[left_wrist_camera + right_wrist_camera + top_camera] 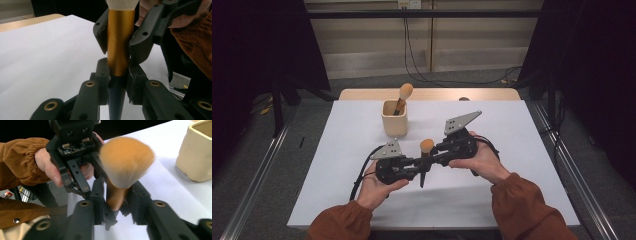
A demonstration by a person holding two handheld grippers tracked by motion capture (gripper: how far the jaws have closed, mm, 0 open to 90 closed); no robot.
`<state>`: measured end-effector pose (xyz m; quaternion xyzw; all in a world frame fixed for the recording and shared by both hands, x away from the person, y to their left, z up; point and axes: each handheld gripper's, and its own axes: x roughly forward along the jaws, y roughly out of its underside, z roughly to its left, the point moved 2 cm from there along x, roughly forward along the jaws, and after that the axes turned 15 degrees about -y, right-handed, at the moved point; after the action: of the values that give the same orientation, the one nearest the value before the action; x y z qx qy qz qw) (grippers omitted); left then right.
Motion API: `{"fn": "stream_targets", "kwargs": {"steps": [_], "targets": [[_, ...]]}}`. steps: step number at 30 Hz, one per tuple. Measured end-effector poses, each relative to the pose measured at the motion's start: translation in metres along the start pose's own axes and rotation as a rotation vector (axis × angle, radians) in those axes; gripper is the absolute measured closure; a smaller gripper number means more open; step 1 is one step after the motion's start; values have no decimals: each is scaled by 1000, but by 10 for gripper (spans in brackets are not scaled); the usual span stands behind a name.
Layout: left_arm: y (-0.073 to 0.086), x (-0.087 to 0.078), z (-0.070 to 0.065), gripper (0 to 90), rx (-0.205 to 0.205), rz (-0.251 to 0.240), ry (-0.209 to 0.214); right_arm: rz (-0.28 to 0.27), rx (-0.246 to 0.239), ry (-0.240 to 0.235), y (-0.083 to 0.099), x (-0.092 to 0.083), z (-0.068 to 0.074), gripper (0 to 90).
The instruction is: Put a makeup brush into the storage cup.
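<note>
A makeup brush (426,146) with orange bristles, a gold ferrule and a dark handle stands upright above the white table (512,150), between the two grippers. My left gripper (117,68) is shut on it where the ferrule (120,37) meets the handle. From the opposite side, my right gripper (116,202) reaches in with its jaws on either side of the ferrule, higher up, and small gaps show at its pads. In the high view the left gripper (418,162) and the right gripper (433,155) meet at the table's middle.
A cream cup (394,120) stands at the back left of centre and holds a second brush (404,92) that leans to the right. The same cup (195,155) is near the held brush. A wooden surface (492,94) borders the table's far edge.
</note>
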<state>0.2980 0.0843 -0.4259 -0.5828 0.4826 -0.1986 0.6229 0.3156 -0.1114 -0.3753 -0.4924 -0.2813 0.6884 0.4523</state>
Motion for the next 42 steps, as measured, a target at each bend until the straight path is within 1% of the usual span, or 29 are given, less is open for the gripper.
{"fn": "stream_targets", "kwargs": {"steps": [2,4,6,7,8,9,10,11,12,13,16,17,19,22,23,26,29,30,31,32,34,36,38,40,42], "targets": [[1,0,1,743,3,1,-4,-7,-7,5,0,-2,1,603],[1,-1,1,743,-5,-1,-5,-28,-4,16,1,-4,1,535],[0,-1,2,743,-5,-2,-7,-34,0,30,3,-4,1,481],[1,-1,2,743,-10,-1,-11,-38,2,33,4,-4,0,424],[1,-2,3,743,-12,0,-15,-40,16,52,6,-4,-1,369],[1,-2,4,743,-11,0,-19,-42,16,63,7,-5,-1,363],[2,-3,5,743,-13,-2,-24,-45,15,61,8,-5,-1,357],[2,-3,5,743,-17,-2,-24,-57,14,74,10,-7,-2,309],[3,-3,6,743,-16,0,-23,-64,15,75,11,-7,-2,290],[3,-4,6,743,-21,-1,-27,-71,20,80,12,-8,-2,271],[3,-6,7,743,-21,-3,-29,-88,43,123,18,-11,-5,142],[3,-6,7,743,-21,-5,-30,-101,46,134,20,-12,-6,119],[3,-7,8,743,-21,-4,-31,-117,64,135,23,-14,-7,87],[3,-8,8,743,-29,-2,-26,-137,85,157,29,-16,-10,17],[4,-8,8,743,-25,0,-27,-141,91,163,31,-17,-10,10],[3,-7,7,743,-24,-2,-27,-171,95,208,35,-21,-11,10],[3,-8,8,743,-16,-2,-30,-199,74,223,40,-25,-9,3],[3,-10,8,743,-16,0,-33,-202,72,229,42,-25,-9,3],[3,-11,9,743,-18,-3,-34,-209,71,257,44,-26,-8,3],[2,-11,9,743,-22,-8,-36,-213,58,280,45,-27,-7,3],[2,-14,11,743,-24,-13,-42,-220,46,294,48,-27,-5,1],[2,-15,12,743,-22,-14,-47,-215,53,303,51,-28,-6,2],[1,-17,13,743,-23,-16,-51,-227,58,326,55,-29,-5,2],[1,-18,14,743,-27,-20,-54,-235,66,332,57,-30,-6,2],[1,-19,14,743,-26,-22,-56,-236,59,360,61,-30,-5,2]]}}
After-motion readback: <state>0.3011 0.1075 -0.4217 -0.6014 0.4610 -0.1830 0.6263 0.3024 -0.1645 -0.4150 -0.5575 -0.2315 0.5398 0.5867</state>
